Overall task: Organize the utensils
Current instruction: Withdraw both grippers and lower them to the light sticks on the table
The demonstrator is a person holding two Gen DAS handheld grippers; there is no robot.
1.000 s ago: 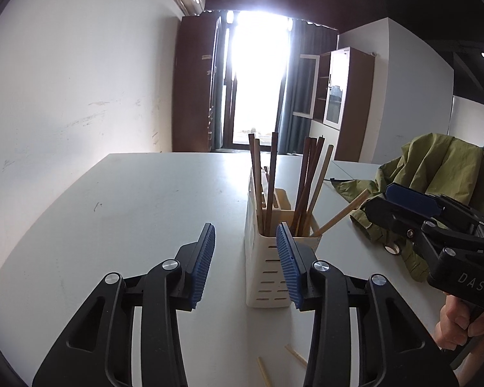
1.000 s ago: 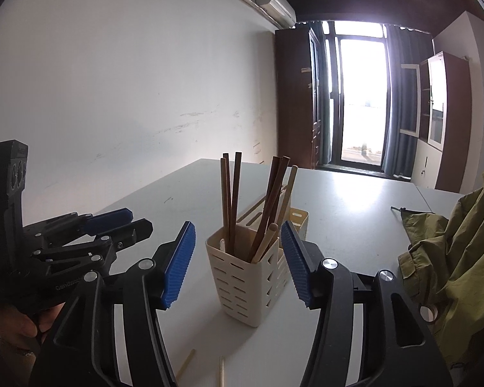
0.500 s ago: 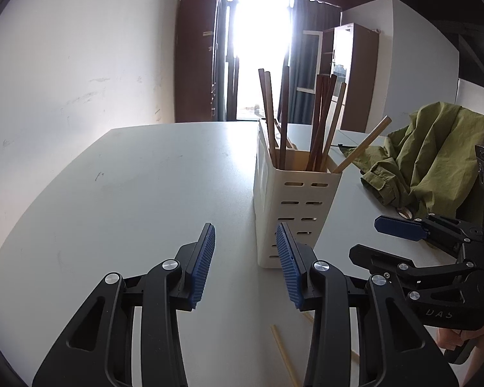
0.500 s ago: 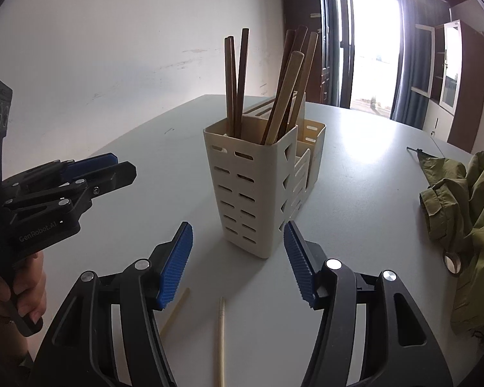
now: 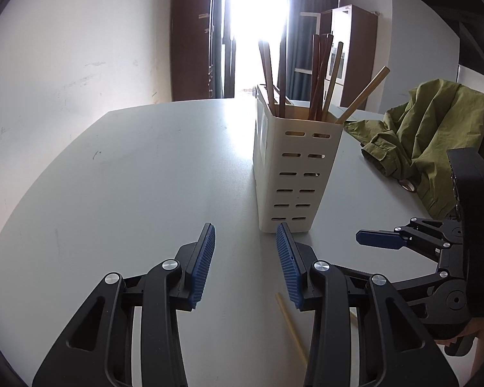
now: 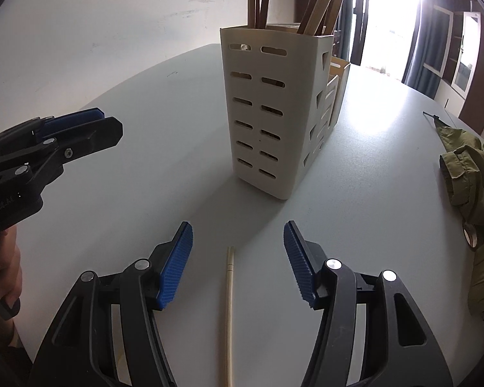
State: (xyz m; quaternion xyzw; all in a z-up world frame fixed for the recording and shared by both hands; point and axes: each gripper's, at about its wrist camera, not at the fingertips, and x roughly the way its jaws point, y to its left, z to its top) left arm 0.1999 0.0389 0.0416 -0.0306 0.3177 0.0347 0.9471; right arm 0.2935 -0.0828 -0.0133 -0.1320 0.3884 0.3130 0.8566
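While both jaws gape empty, the right hand-held gripper (image 6: 238, 258) straddles the loose chopstick (image 6: 229, 306) at lower centre, the left hand-held gripper (image 5: 245, 258) idle; the next move likely is closing on it to lift it into the holder (image 6: 274, 113).

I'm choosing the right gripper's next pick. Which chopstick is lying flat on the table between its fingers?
The pale chopstick on the table, lined up between the open right gripper. The other chopsticks stand upright in the holder.

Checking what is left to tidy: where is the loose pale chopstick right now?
In the right wrist view, the chopstick lies flat on the table, between the open right gripper fingers and just short of the cream utensil holder.
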